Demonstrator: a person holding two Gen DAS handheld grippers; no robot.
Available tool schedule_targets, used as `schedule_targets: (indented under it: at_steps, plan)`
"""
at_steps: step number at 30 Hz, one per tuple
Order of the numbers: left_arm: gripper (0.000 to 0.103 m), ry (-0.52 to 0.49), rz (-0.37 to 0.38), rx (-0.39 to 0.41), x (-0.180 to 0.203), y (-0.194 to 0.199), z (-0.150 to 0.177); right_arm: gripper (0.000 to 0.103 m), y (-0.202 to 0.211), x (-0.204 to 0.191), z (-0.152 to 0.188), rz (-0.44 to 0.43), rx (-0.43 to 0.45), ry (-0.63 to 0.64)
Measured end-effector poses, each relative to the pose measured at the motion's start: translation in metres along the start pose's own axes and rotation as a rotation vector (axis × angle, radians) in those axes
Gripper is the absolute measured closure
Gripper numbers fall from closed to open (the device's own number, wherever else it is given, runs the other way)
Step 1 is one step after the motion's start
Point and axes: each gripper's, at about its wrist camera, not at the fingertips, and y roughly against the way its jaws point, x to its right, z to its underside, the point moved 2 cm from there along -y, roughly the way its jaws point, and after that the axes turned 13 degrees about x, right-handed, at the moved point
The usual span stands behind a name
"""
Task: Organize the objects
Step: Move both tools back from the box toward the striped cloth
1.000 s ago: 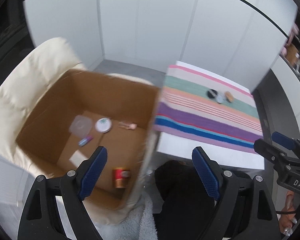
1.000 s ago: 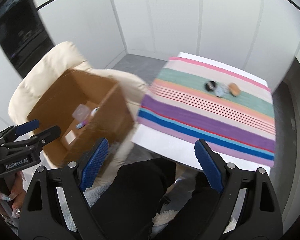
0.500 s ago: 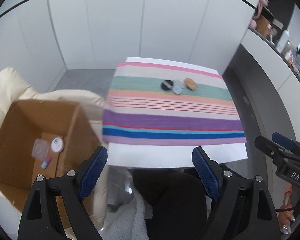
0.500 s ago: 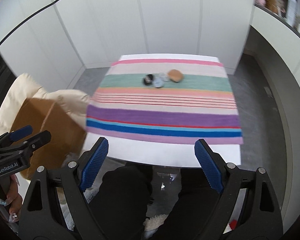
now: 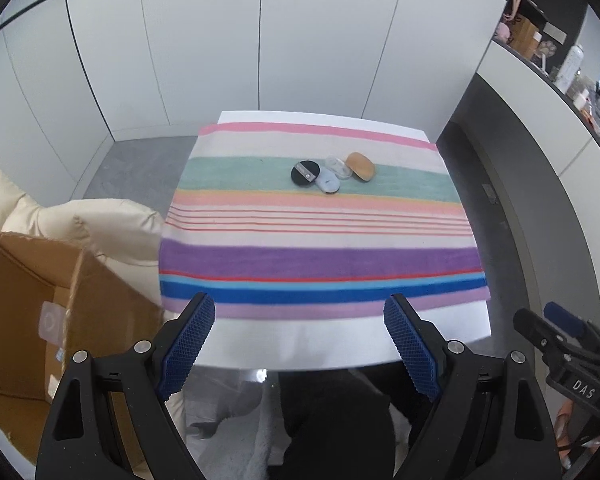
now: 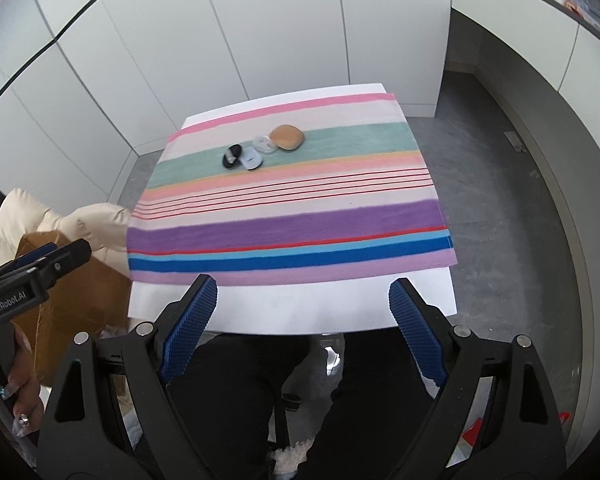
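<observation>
A striped cloth (image 5: 320,236) (image 6: 288,216) covers a small white table (image 5: 340,344). On its green band lie a black round puff (image 5: 305,173) (image 6: 231,156), a pale blue puff (image 5: 328,181) (image 6: 251,159), a clear round case (image 5: 337,166) (image 6: 265,144) and a tan puff (image 5: 361,166) (image 6: 287,137), all close together. My left gripper (image 5: 300,320) hangs open over the table's near edge, nothing between its fingers. My right gripper (image 6: 303,300) is likewise open and empty at the near edge. Both are well short of the puffs.
A cardboard box (image 5: 40,320) (image 6: 72,304) sits on a cream cushioned chair (image 5: 80,224) left of the table. The person's dark-clad legs (image 6: 300,392) are below the table edge. White panel walls stand behind; a shelf with bottles (image 5: 560,64) curves along the right.
Both views have swung right, from the box on the chair to the striped table. The box has slid to the left edge. Both grippers stay open.
</observation>
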Motion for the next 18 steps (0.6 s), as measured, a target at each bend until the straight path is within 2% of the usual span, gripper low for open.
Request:
schedule_targets:
  at_steps: [3, 9, 15, 18]
  plan:
    - [0.015, -0.052, -0.047, 0.009, 0.008, -0.022, -0.015, 0.013, -0.02, 0.011, -0.006, 0.007, -0.006, -0.018]
    - [0.015, -0.115, -0.066, 0.056, 0.02, -0.065, -0.05, 0.013, -0.072, 0.028, -0.021, 0.015, -0.031, -0.042]
    - [0.015, -0.16, -0.068, 0.041, 0.025, -0.13, -0.07, 0.013, -0.135, 0.039, -0.038, 0.049, -0.048, -0.057]
    - [0.015, -0.126, -0.051, 0.0, 0.023, -0.164, -0.076, 0.013, -0.169, 0.04, -0.045, 0.041, -0.055, -0.06]
